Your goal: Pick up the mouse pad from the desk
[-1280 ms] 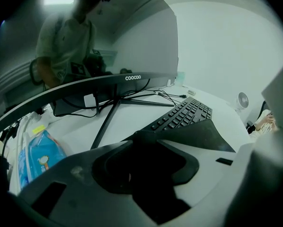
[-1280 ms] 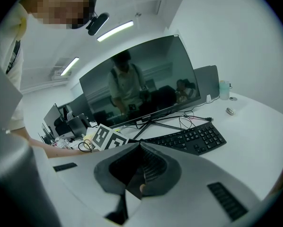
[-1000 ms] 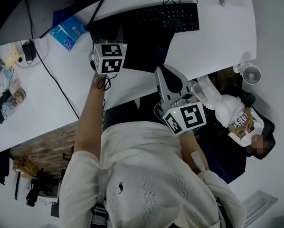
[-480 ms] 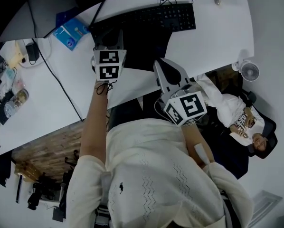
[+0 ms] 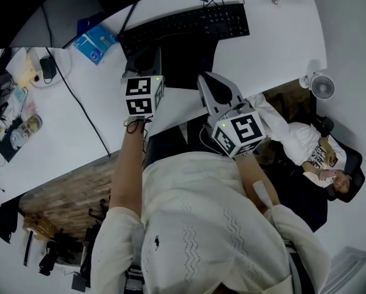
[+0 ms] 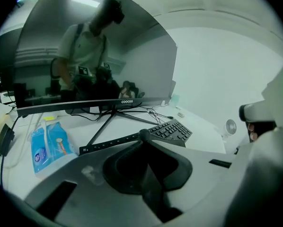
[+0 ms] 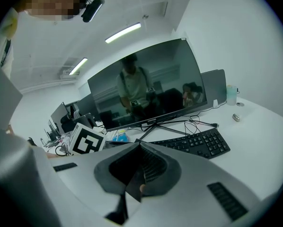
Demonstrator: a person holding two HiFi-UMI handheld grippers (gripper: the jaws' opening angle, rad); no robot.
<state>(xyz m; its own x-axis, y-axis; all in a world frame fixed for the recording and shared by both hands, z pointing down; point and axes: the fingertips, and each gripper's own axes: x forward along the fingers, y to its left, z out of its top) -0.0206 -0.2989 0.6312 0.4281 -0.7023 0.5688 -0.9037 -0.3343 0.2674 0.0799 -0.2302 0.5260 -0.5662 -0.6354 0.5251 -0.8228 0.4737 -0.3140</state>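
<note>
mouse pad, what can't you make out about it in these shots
- Head view: mouse pad far edge under the keyboard, left edge behind the left gripper.
- Gripper views: dark strip in the claw of left and right gripper, too dim to call pad.

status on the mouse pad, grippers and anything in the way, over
Left hand-held gripper shut on the mouse pad, near edge. Right hand-held gripper shut on it too. Keyboard looks to sit on its far end.

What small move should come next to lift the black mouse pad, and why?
Probably the right gripper should open its jaws and dip to the near corner of the black rectangular mouse pad: they are together and empty, and the pad lies flat.
</note>
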